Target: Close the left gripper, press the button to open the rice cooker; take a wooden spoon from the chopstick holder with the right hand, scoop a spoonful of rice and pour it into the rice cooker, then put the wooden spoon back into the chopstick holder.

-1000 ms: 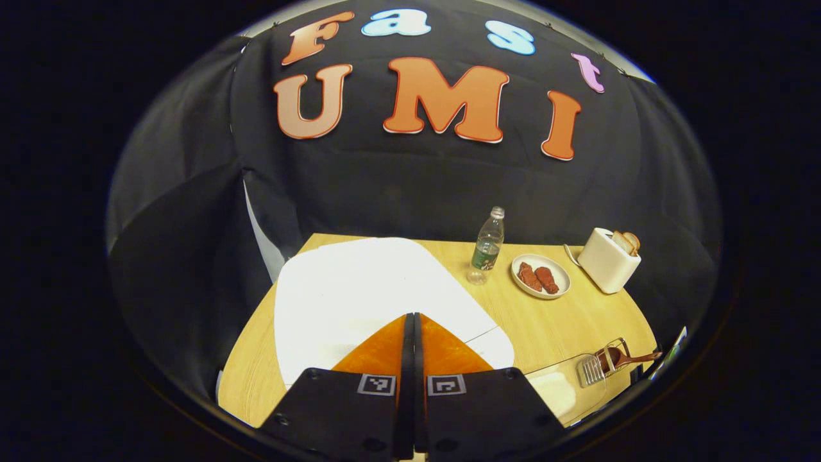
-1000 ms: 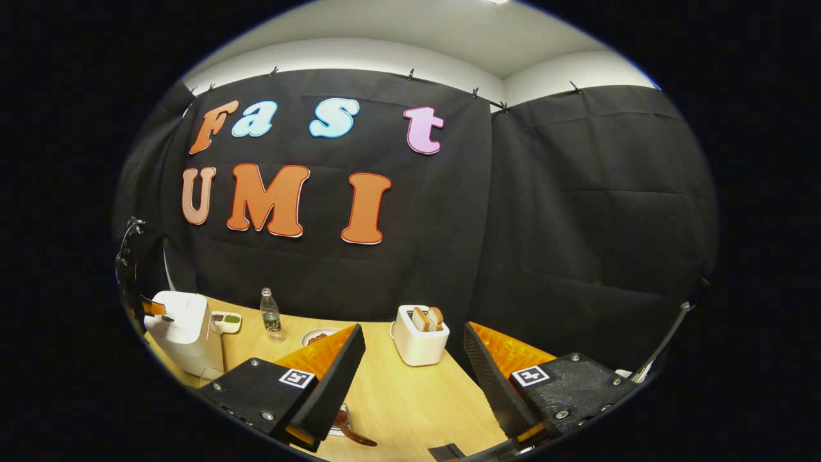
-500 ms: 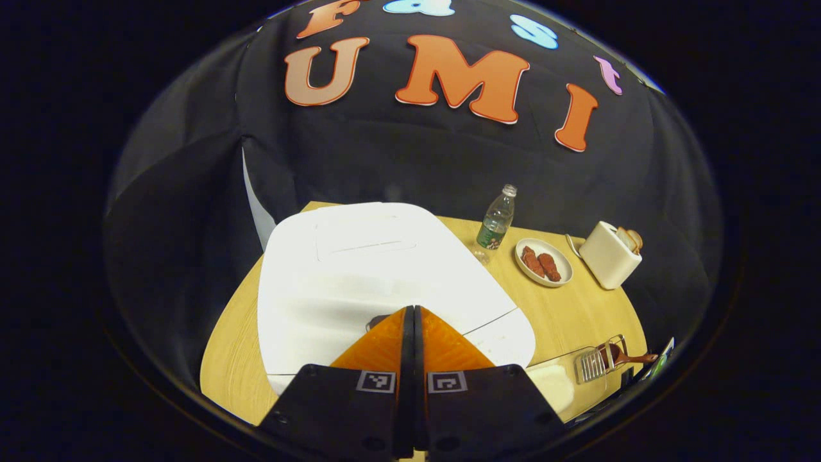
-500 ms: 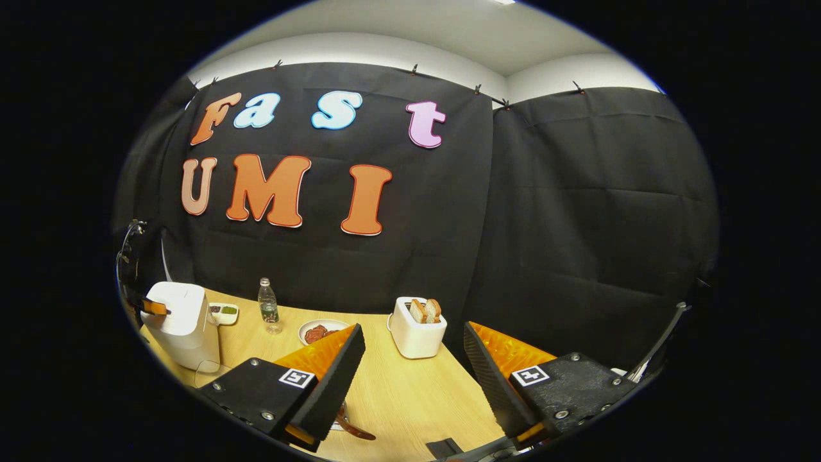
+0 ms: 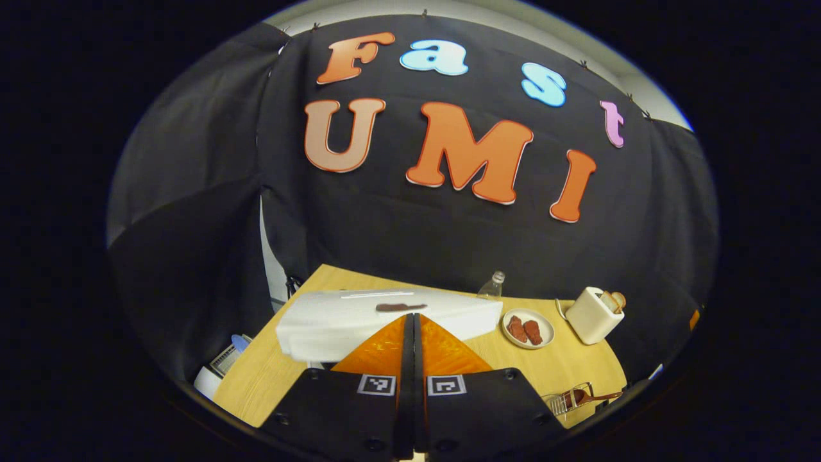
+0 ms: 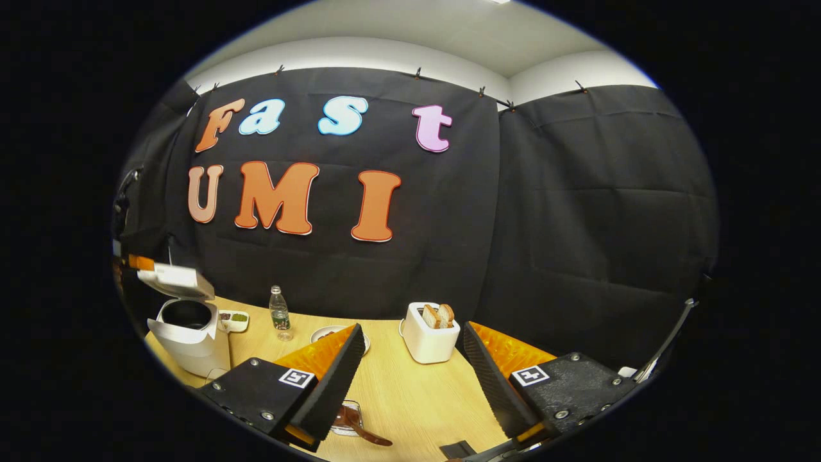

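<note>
1. My left gripper [image 5: 414,321] has its two fingers pressed flat together with nothing between them, hovering just in front of the rice cooker lid [image 5: 391,314]
2. In the right gripper view the rice cooker [image 6: 189,333] stands at the far left end of the table [image 6: 410,391] with its lid tilted up and the dark inner pot showing, so I judge the button step done
3. My right gripper [image 6: 414,378] has its fingers spread wide and empty, hanging over the table
4. The wooden spoon [image 6: 359,427] lies just below my right fingers; in the left gripper view its bowl rests in the wire chopstick holder [image 5: 567,403] with the handle sticking out to the side
5. I expect the spoon to be light, stiff and fairly smooth, so it could swivel between my pads once loaded with rice; I would take it on the handle, well back from the bowl, and close firmly
6. The wire holder looks light and may drag along as I lift, so I would draw the spoon out along its own length
7. I cannot pick out the rice supply for certain; loose grains will spill if the bowl tips, so I would carry it level
</note>
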Available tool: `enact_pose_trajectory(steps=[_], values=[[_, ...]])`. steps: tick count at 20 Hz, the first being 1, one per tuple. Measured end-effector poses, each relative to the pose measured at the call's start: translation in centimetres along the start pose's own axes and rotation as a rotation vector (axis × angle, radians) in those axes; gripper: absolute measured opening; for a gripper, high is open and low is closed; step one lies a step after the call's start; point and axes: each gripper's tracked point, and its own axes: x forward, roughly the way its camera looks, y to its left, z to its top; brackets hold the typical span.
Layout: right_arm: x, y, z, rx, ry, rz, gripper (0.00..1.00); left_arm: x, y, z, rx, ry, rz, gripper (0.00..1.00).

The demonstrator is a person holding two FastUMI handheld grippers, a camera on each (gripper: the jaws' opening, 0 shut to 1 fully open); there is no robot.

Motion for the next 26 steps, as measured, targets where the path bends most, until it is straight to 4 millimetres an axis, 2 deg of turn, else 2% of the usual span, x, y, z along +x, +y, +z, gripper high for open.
enact_pose_trajectory(steps=[2,3,7,9,12,13,17,19,22,25,26], values=[[0.0,0.1,0.1,0.012,-0.005,0.002,0.99,-1.8,0.8,2.2,0.003,-0.05,0.011,0.04],[0.0,0.2,0.1,0.014,-0.009,0.003,0.96,-2.7,1.2,3.2,0.008,-0.072,0.019,0.04],[-0.3,0.2,-0.2,0.047,-0.041,0.014,0.96,-5.6,1.8,5.9,0.008,-0.143,0.03,0.05],[-0.3,0.0,-1.8,0.073,-0.046,0.008,0.96,-6.8,2.1,6.5,0.007,-0.17,0.034,0.05],[-1.0,-0.2,-5.6,0.127,-0.026,0.004,0.99,-7.9,3.0,7.0,0.006,-0.186,0.063,0.05],[-1.2,-0.3,-6.9,0.147,-0.013,-0.001,0.96,-8.3,3.4,7.3,0.013,-0.193,0.075,0.05],[-2.2,0.1,-11.5,0.208,0.052,-0.021,0.96,-9.1,4.4,8.1,0.059,-0.223,0.113,0.08],[-2.6,0.5,-13.6,0.238,0.086,-0.029,0.96,-10.1,3.8,8.1,0.08,-0.23,0.102,0.3],[-3.1,1.6,-16.5,0.295,0.136,-0.04,0.95,-10.6,2.9,8.4,0.08,-0.234,0.083,0.22],[-3.1,2.9,-19.4,0.332,0.193,-0.047,0.95,-10.8,2.5,8.1,0.048,-0.227,0.051,0.65],[-3.1,3.4,-20.1,0.351,0.21,-0.046,0.95,-11.1,2.2,7.9,0.047,-0.222,0.033,0.65]])
